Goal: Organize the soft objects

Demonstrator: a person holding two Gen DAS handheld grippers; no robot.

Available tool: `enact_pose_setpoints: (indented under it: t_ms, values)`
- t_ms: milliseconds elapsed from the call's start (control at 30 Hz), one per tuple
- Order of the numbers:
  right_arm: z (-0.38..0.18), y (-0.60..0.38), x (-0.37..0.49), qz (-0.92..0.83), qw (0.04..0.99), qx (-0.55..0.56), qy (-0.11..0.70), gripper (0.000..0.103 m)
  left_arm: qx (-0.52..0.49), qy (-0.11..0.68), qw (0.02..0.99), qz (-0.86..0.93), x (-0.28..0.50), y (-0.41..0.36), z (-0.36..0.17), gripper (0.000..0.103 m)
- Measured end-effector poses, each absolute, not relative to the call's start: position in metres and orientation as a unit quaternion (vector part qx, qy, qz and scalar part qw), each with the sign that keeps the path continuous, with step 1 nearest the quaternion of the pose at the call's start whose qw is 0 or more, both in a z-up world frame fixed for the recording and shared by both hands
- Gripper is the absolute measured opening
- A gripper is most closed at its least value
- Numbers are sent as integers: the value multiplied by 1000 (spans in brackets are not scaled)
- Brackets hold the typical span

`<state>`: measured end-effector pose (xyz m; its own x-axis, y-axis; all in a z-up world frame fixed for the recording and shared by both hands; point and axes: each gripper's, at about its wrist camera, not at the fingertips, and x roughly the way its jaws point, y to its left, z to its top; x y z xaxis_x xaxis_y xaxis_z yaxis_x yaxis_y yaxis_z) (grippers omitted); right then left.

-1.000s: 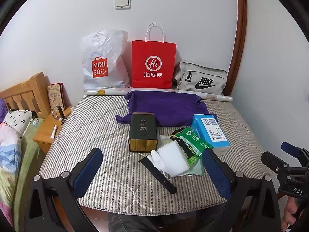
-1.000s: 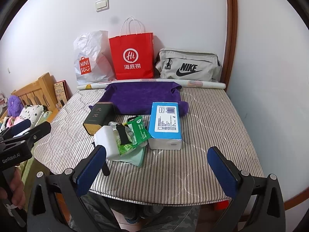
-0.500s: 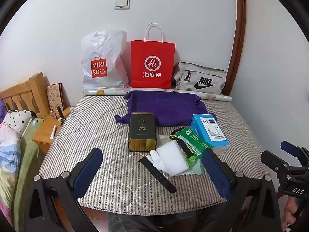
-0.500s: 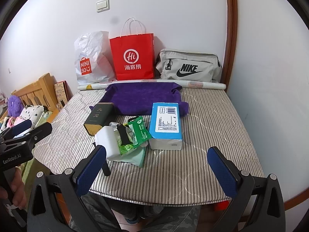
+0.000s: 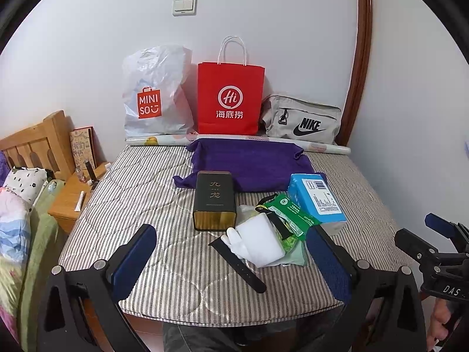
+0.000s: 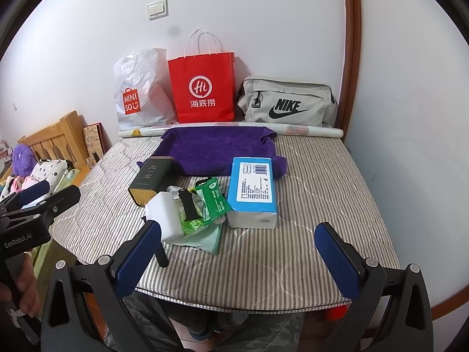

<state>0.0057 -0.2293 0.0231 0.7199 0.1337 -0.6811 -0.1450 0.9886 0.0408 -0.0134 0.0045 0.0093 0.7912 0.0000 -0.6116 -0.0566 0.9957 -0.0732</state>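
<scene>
Level and wide-jawed, both grippers, left and right, hover before the mattress.

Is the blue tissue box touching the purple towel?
Cannot tell. In the right wrist view the blue tissue box overlaps the purple towel at its far end, but whether it rests on the cloth or just hides it is unclear.

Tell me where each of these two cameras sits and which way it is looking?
Left wrist: on the open left gripper, facing the striped mattress; the right gripper shows at right.
Right wrist: on the open right gripper, same direction; the left gripper and a hand show at left.
Shared: purple towel, red bag.
</scene>
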Motion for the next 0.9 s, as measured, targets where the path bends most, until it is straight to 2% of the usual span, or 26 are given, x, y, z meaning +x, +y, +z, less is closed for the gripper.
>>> enact_pose_setpoints:
  t_ms: [700,900]
  values:
    - [18,-223,10,89,927,-16,365,103,-39,319,947,10,-10,-6,5,103]
    - [4,-224,22,97,919,-9,381,102,-50,336,940,13,4,2,-12,103]
